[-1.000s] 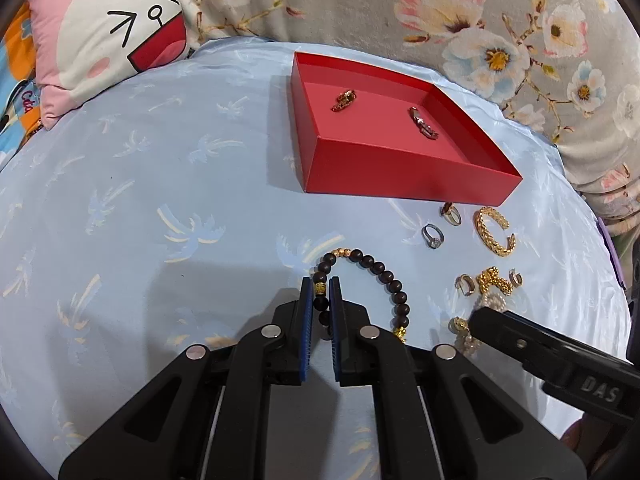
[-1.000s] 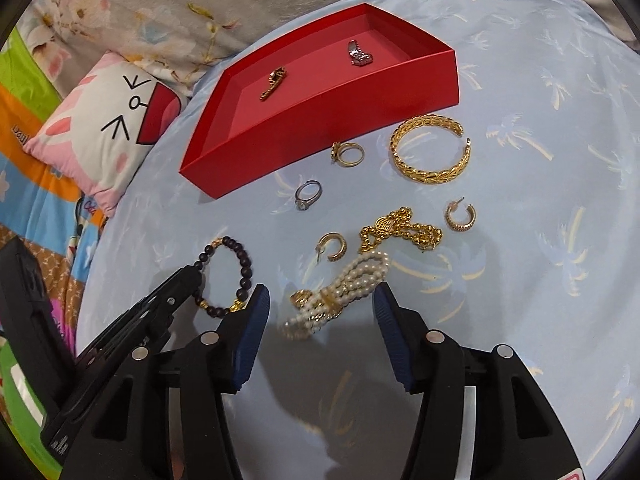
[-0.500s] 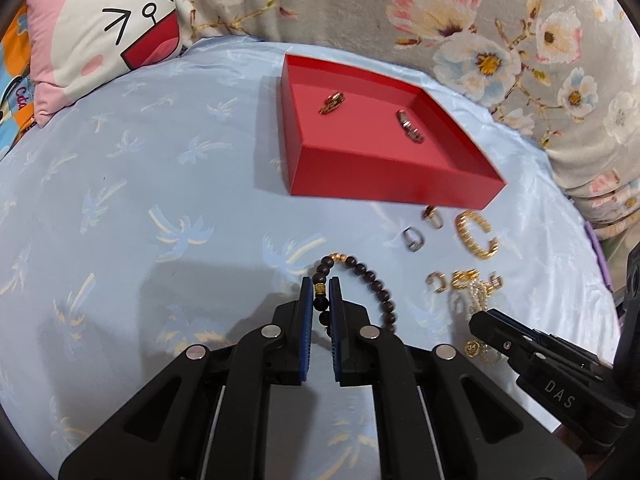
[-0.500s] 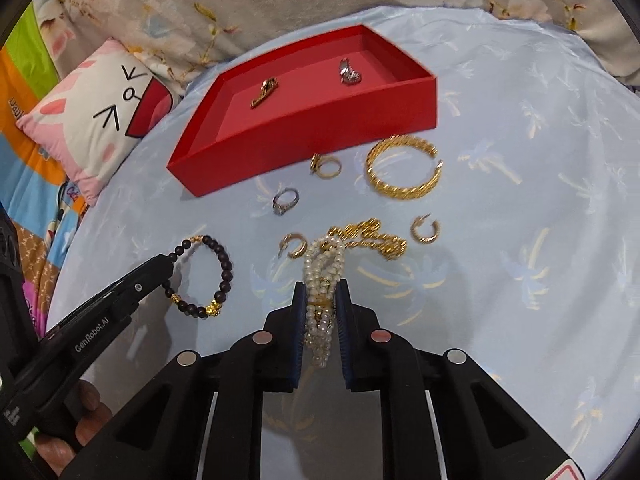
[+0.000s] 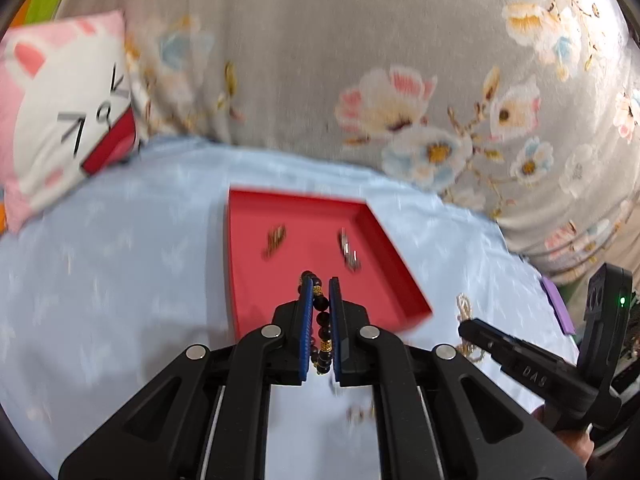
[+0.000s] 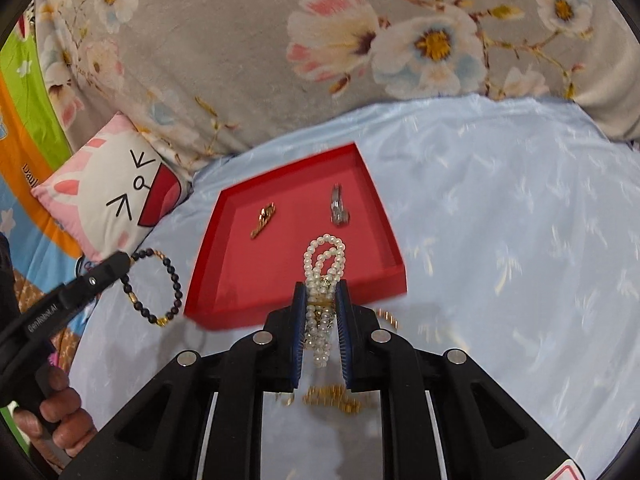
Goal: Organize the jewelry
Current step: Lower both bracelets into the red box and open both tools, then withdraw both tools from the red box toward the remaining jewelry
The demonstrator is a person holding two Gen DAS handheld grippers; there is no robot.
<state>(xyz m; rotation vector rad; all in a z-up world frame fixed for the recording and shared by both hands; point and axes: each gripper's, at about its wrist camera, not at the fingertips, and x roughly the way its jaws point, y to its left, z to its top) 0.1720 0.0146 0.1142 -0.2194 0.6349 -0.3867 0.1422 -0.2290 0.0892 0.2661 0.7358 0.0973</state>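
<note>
My left gripper [image 5: 320,286] is shut on a dark bead bracelet [image 5: 322,320] with gold beads and holds it in the air at the near edge of the red tray [image 5: 248,240]. From the right wrist view the bracelet [image 6: 154,284] hangs left of the tray [image 6: 224,264]. My right gripper [image 6: 320,292] is shut on a white pearl bracelet [image 6: 324,264], lifted over the tray's near wall. A gold piece [image 6: 263,222] and a silver piece [image 6: 339,209] lie inside the tray.
Gold chain pieces [image 6: 332,394] lie on the light blue sheet [image 6: 500,240] below my right gripper. A floral cushion [image 6: 320,40] rises behind the tray. A pink cartoon pillow [image 6: 108,196] sits at the left.
Both grippers have lifted their bracelets off the sheet and moved forward to the tray. A second ago the right gripper was open around the pearls; it has since shut on them.
</note>
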